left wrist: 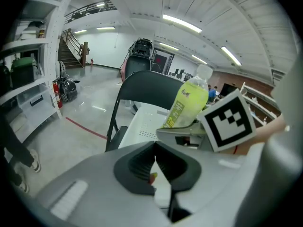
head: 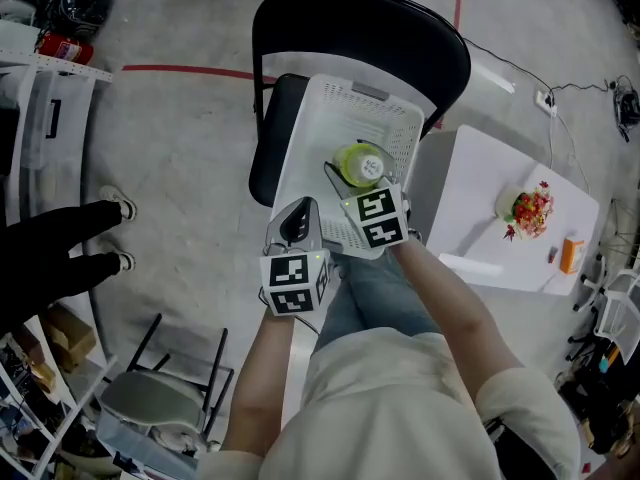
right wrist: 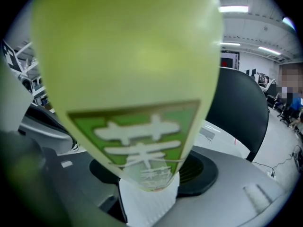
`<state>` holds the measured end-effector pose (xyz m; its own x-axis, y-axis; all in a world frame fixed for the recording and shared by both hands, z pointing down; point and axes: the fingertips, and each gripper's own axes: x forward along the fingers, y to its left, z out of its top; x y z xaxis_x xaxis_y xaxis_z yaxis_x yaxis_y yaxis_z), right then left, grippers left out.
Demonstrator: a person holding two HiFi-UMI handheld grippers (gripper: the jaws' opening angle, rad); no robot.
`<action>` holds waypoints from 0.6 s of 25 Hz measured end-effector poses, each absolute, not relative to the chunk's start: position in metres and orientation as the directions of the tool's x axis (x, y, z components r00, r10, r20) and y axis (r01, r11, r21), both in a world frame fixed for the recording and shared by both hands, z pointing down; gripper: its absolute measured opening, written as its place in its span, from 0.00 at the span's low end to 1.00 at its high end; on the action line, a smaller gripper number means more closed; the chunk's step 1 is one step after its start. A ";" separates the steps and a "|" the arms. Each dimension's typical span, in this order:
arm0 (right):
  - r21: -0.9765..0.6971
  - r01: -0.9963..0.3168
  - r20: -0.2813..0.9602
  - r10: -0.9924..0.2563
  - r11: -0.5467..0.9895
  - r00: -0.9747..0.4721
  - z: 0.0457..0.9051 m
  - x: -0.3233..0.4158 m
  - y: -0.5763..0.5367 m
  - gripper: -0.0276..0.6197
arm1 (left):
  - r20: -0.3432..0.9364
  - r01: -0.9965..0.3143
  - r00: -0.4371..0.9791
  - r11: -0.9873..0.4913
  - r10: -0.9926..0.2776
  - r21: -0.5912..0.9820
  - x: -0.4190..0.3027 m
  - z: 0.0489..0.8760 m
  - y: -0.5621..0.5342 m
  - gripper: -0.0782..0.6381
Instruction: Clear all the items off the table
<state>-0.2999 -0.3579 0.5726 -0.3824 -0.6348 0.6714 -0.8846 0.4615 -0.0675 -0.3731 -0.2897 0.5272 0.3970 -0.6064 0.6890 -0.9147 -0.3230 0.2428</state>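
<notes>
A light green drink bottle (head: 362,165) with a green label hangs above a white mesh basket (head: 340,98). My right gripper (head: 355,183) is shut on the bottle. In the right gripper view the bottle (right wrist: 132,79) fills most of the frame, its base clamped between the dark pads of the right gripper (right wrist: 149,183). My left gripper (head: 298,213) sits just left of the right one, over the basket's near left rim. In the left gripper view the pads of the left gripper (left wrist: 155,157) meet, with only a tiny red speck at the seam. The bottle (left wrist: 187,103) stands upright ahead of them.
The basket rests on the seat of a black folding chair (head: 400,28). A white table (head: 470,198) to the right carries a plate of red flowers (head: 530,210) and an orange item (head: 570,255). Someone's dark-clad legs (head: 60,248) and shelving stand at the left.
</notes>
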 end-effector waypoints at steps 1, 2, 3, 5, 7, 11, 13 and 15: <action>-0.071 -0.889 0.675 -0.635 0.452 -0.377 0.579 -0.300 -0.362 0.51 | 0.691 -0.914 0.399 -0.324 -0.603 0.244 -0.373 0.532 -0.293 0.12; -0.073 -0.893 0.678 -0.635 0.443 -0.371 0.585 -0.300 -0.367 0.51 | 0.693 -0.913 0.400 -0.326 -0.600 0.245 -0.372 0.536 -0.297 0.12; -0.075 -0.897 0.682 -0.634 0.435 -0.364 0.592 -0.301 -0.371 0.51 | 0.695 -0.913 0.400 -0.327 -0.597 0.245 -0.371 0.540 -0.300 0.12; -0.073 -0.903 0.690 -0.632 0.424 -0.353 0.605 -0.302 -0.379 0.51 | 0.700 -0.912 0.401 -0.328 -0.591 0.245 -0.369 0.548 -0.306 0.12; -0.073 -0.907 0.698 -0.628 0.416 -0.344 0.619 -0.302 -0.386 0.51 | 0.705 -0.910 0.405 -0.330 -0.583 0.250 -0.367 0.555 -0.311 0.12; -0.074 -0.917 0.711 -0.625 0.392 -0.324 0.646 -0.298 -0.401 0.51 | 0.720 -0.908 0.408 -0.328 -0.561 0.259 -0.362 0.573 -0.320 0.12; -0.073 -0.921 0.716 -0.623 0.382 -0.315 0.661 -0.297 -0.407 0.51 | 0.726 -0.911 0.404 -0.318 -0.556 0.263 -0.362 0.581 -0.324 0.12; -0.078 -0.926 0.723 -0.618 0.371 -0.308 0.676 -0.296 -0.412 0.51 | 0.731 -0.912 0.402 -0.306 -0.551 0.272 -0.361 0.588 -0.328 0.12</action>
